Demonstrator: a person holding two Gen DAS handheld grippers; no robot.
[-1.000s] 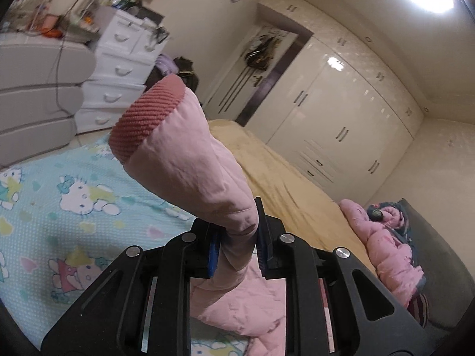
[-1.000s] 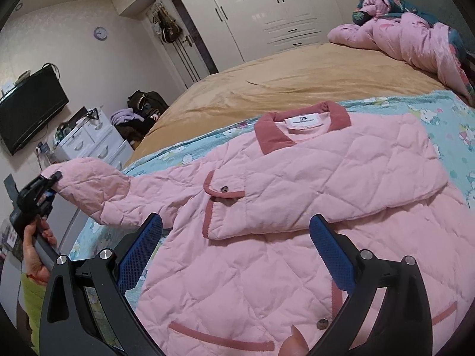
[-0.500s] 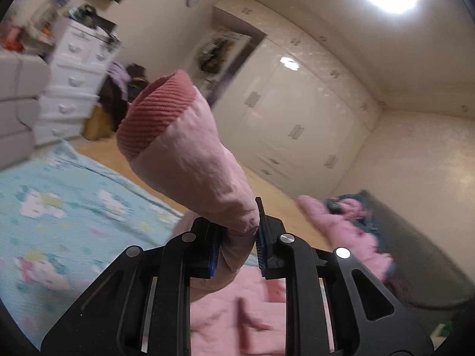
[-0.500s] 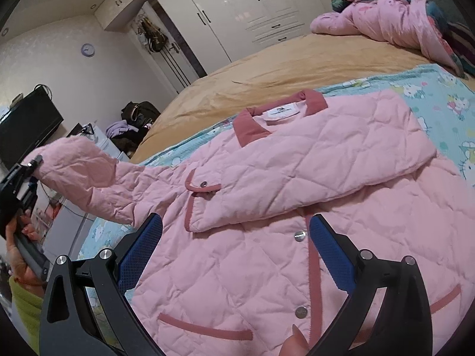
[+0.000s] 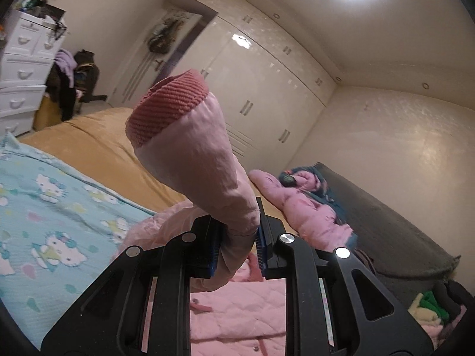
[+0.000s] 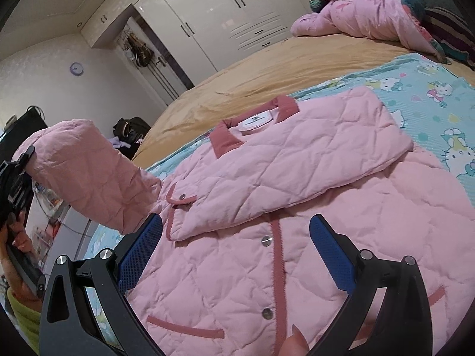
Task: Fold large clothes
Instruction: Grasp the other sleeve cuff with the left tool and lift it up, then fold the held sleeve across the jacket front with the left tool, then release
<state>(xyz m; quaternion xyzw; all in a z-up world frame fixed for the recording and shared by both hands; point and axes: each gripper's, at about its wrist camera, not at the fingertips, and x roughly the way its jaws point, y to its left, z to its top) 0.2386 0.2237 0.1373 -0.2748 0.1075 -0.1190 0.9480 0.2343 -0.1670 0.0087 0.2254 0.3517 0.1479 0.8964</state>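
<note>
Between the closed jaws of the left gripper (image 5: 237, 238), the sleeve (image 5: 190, 148) of the pink quilted jacket (image 6: 267, 237) is clamped just behind its ribbed cuff (image 5: 166, 103), which stands up ahead of the fingers. Seen from the right wrist, that sleeve is lifted clear of the blue cartoon-print blanket (image 6: 430, 89), to the left of the right gripper (image 6: 236, 249), whose jaws stand wide apart and empty above the jacket front. The jacket lies flat on the bed, its other sleeve already folded across the chest. Judged step: folding in the second sleeve. Next move calls for carrying the cuff rightward over the chest and releasing it flat.
</note>
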